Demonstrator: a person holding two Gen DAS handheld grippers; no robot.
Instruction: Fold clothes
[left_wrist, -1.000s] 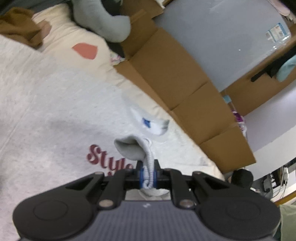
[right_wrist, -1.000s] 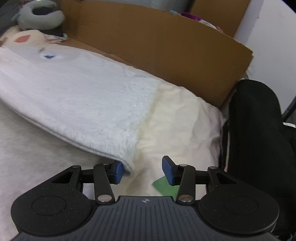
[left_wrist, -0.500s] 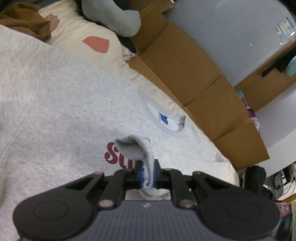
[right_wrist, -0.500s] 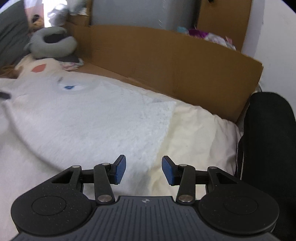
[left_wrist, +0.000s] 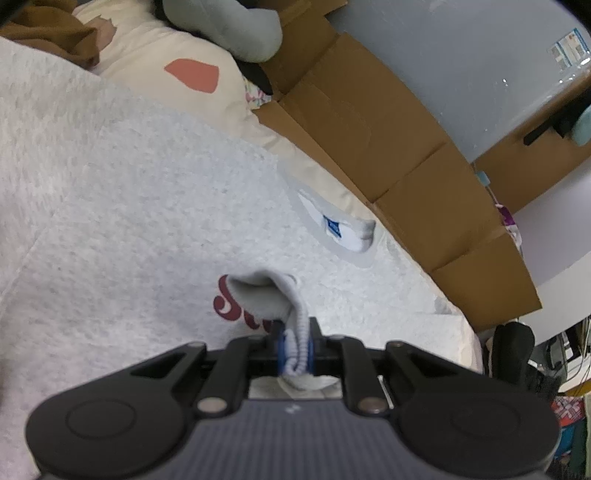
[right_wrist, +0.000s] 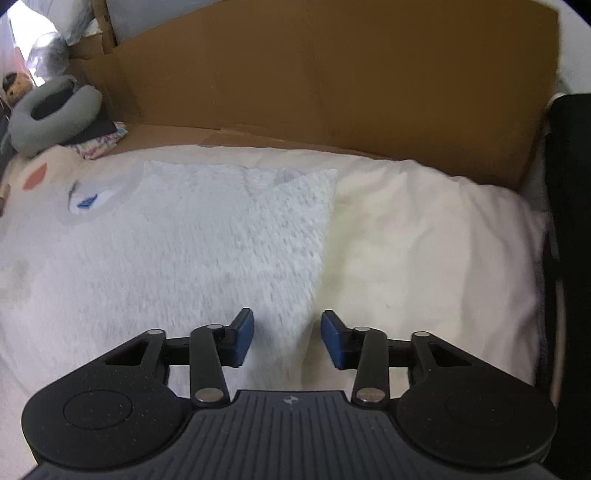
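A light grey sweatshirt (left_wrist: 147, 206) with dark red lettering lies spread on a cream bed cover, its neck label (left_wrist: 332, 225) showing. My left gripper (left_wrist: 293, 352) is shut on the sweatshirt's ribbed sleeve cuff (left_wrist: 295, 332), held just above the chest print. In the right wrist view the folded side of the sweatshirt (right_wrist: 229, 236) lies inside out and fluffy white. My right gripper (right_wrist: 287, 338) hovers over its right edge; its jaws are closing and the pads press on nothing.
Brown cardboard sheets (right_wrist: 325, 81) line the far side of the bed. A grey neck pillow (right_wrist: 51, 110) and a brown garment (left_wrist: 44, 33) lie near the head end. A black chair (right_wrist: 572, 236) stands at the right. Bare cream cover (right_wrist: 424, 240) stretches right of the sweatshirt.
My right gripper swung right and rolled, from the lower fold edge up to the sweatshirt's right side, and its jaws narrowed. My left gripper kept the cuff and sank a little.
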